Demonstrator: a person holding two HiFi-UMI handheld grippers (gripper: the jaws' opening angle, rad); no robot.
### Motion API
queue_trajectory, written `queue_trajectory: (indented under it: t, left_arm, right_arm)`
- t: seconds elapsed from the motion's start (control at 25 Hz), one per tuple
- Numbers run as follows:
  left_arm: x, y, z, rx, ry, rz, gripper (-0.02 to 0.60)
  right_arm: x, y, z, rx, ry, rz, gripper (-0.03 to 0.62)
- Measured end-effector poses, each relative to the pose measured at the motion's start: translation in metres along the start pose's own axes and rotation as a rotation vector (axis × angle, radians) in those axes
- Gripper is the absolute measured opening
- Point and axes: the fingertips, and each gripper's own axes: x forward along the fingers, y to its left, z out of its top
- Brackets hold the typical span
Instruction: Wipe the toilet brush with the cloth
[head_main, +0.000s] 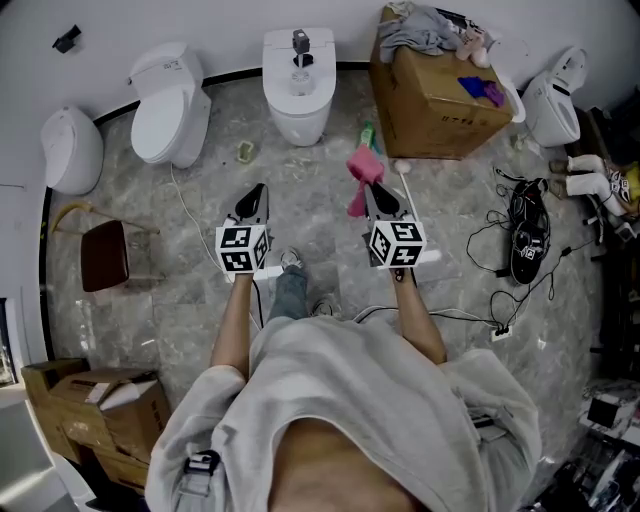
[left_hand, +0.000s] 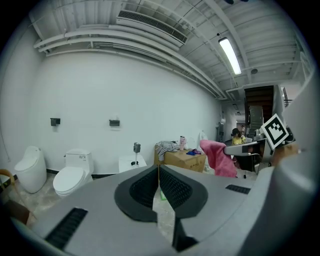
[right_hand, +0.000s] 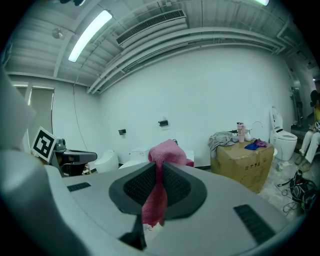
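The right tool (head_main: 368, 190) is clamped on the pink cloth (head_main: 362, 168). In the right gripper view a bunched fold of the cloth rises above the closed pads and a loose tail hangs below them. The left tool (head_main: 257, 192) has its jaws pressed together with nothing between them, which the left gripper view shows plainly. Both tools are held out level over the marble floor (head_main: 180, 300), side by side and well apart, and both point toward the far wall.

The toilet brush is harder to place. A dark-headed item on a thin stem (head_main: 300, 45) stands upright on the top of the middle toilet (head_main: 298, 110), far from both tools. This is probably the brush in its holder, though it is too small to be sure. A thin white rod (head_main: 406, 182) also lies on the floor just right of the cloth, and what it is I cannot tell.

The cloth is soft, light and limp. It will drape around whatever it is drawn along, and the present pinch on a fold looks secure enough for wiping.

The brush looks light and stiff, with a narrow stem that is likely smooth plastic. It could twist or slide between the pads, and it may tip if it is nudged sideways. The sensible hold is with the left tool on the stem just below the head, squarely across it. That leaves the rest free for the cloth to run along.
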Motion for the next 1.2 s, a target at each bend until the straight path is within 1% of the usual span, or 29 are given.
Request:
queue_trajectory:
  t: [0.2,0.4,0.6,0.88,1.04,1.2]
  left_arm:
    - [0.034,0.008,0.001,-0.006,0.008,-0.014,0.025]
    - [0.088,0.028,0.014,-0.008,-0.003,-0.039,0.024]
    - [0.147,0.055,0.039,-0.015,-0.009,-0.069,0.024]
    - [0.226,0.111,0.081,-0.014,-0.023,-0.108,0.024]
    - [0.268,0.137,0.094,-0.011,-0.027,-0.133,0.025]
    - [0.303,0.152,0.104,-0.001,-0.022,-0.158,0.025]
  right_arm:
    - [0.027,-0.013,0.003,0.000,0.007,-0.008,0.060]
    - [0.071,-0.033,0.018,-0.009,0.006,-0.031,0.060]
    - [0.126,-0.052,0.047,-0.015,0.004,-0.058,0.060]
    - [0.209,-0.060,0.089,-0.032,0.004,-0.089,0.060]
    - [0.249,-0.067,0.100,-0.036,0.011,-0.111,0.060]
    - [0.275,-0.075,0.104,-0.033,0.022,-0.132,0.060]
